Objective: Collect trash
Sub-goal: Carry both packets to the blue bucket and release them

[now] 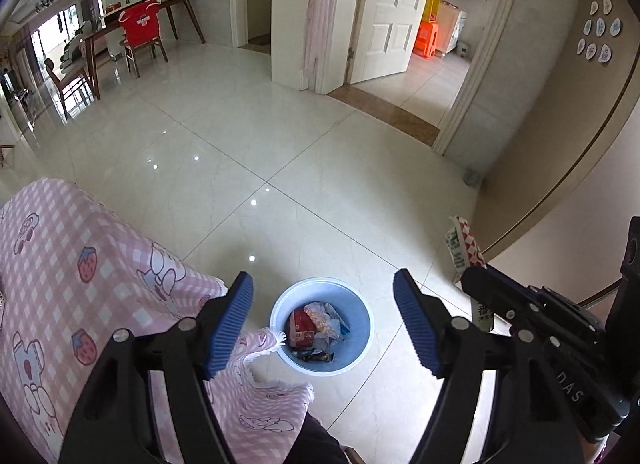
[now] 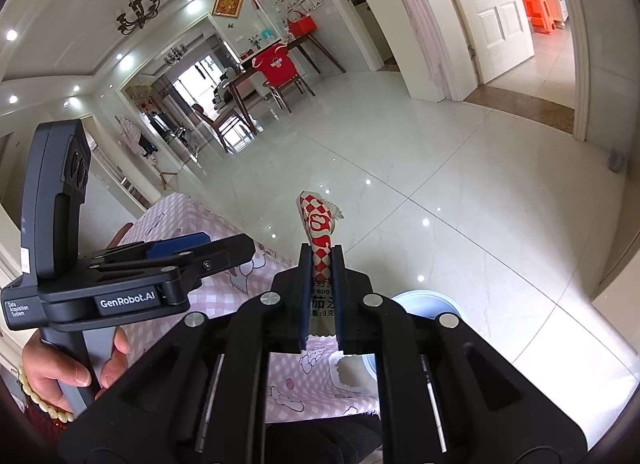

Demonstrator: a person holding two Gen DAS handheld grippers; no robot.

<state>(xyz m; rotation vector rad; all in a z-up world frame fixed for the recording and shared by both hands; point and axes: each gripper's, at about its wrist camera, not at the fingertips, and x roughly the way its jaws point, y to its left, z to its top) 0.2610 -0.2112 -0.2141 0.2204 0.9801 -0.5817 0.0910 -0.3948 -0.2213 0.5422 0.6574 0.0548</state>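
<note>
A blue trash bin (image 1: 360,316) stands on the floor below, holding several wrappers (image 1: 316,328). My left gripper (image 1: 323,306) is open and empty, high above the bin. My right gripper (image 2: 322,264) is shut on a red-and-white checkered sauce packet (image 2: 318,223), which sticks up between the jaws. In the left wrist view that packet (image 1: 464,242) and the right gripper (image 1: 474,280) show at the right, beside and above the bin. The bin's rim (image 2: 436,298) peeks out behind the right gripper.
A table with a pink checkered cloth (image 1: 80,264) is at the left, its corner hanging by the bin. The left gripper (image 2: 240,246) and a hand (image 2: 60,368) show in the right wrist view. Glossy tile floor (image 1: 300,151), open doors (image 1: 396,11) and a dining table (image 1: 132,23) lie beyond.
</note>
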